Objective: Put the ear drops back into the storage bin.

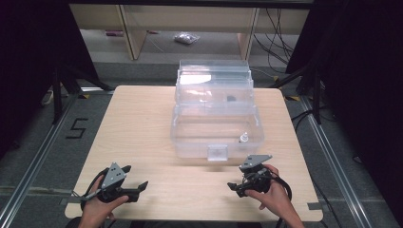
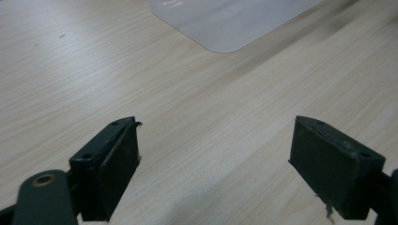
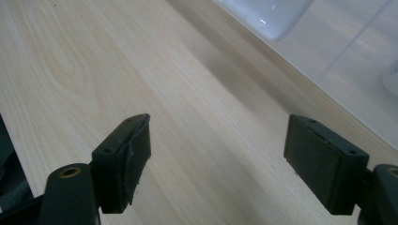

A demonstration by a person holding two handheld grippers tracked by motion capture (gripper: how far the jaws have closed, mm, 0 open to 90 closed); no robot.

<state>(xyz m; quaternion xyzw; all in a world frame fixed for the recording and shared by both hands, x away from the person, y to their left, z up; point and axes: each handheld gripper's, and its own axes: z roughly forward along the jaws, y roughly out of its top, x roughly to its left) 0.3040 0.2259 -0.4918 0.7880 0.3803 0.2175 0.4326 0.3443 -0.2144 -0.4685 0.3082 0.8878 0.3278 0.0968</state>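
A clear plastic box (image 1: 190, 142) stands open in the middle of the wooden table (image 1: 138, 123), its lid (image 1: 214, 78) tipped back. Inside, at the front right, a small white bottle (image 1: 244, 138) stands upright. A small dark item (image 1: 231, 99) lies farther back. My left gripper (image 1: 134, 176) rests near the front left edge, open and holding nothing; its jaws stand wide apart over bare wood (image 2: 216, 154). My right gripper (image 1: 239, 178) sits in front of the box's right corner, also open and holding nothing (image 3: 218, 150), with the box wall (image 3: 328, 51) just beyond.
A clear latch tab (image 1: 217, 153) juts from the box's front wall and shows as a pale rounded flap (image 2: 225, 23) ahead of the left jaws. Past the table's far edge are a floor, wooden legs (image 1: 133, 33) and cables (image 1: 278, 42).
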